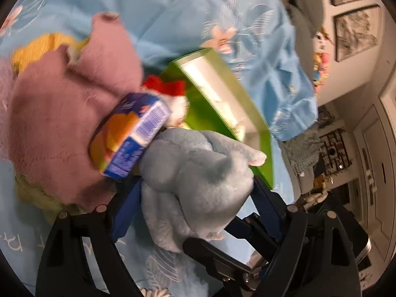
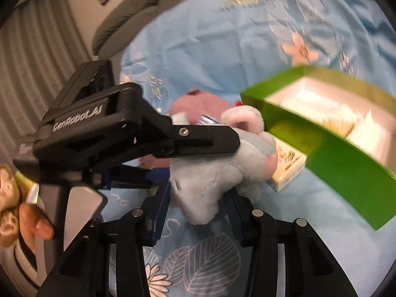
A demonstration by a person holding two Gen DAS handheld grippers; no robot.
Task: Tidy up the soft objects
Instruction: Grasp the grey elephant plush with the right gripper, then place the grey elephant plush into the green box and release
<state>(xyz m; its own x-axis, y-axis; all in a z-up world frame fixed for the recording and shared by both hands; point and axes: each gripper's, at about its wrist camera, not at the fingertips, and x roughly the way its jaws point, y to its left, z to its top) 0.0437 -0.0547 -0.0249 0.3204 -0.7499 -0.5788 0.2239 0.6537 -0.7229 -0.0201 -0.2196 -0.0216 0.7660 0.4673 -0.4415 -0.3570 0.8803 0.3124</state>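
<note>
While the grey toy [image 1: 198,173] is held up off the blue sheet [image 1: 173,12], it is pinched from two sides at once. In the left view the left gripper [image 1: 195,198] has its fingers closed on the toy's soft body. In the right view the right gripper [image 2: 198,198] also has its fingers pressed into the toy from below — two grips are likely used because a floppy toy sags and slips.

Just behind the toy, a green box [image 2: 334,163] is seen lying open, with white paper inside. It is probably where the soft things are meant to go, so the toy is kept close to its wall.

A pink toy [image 1: 61,123] is piled beside the grey one, with a blue carton [image 1: 131,133] resting against both. A small white pack [image 2: 287,168] lies by the box — its use cannot be told.
</note>
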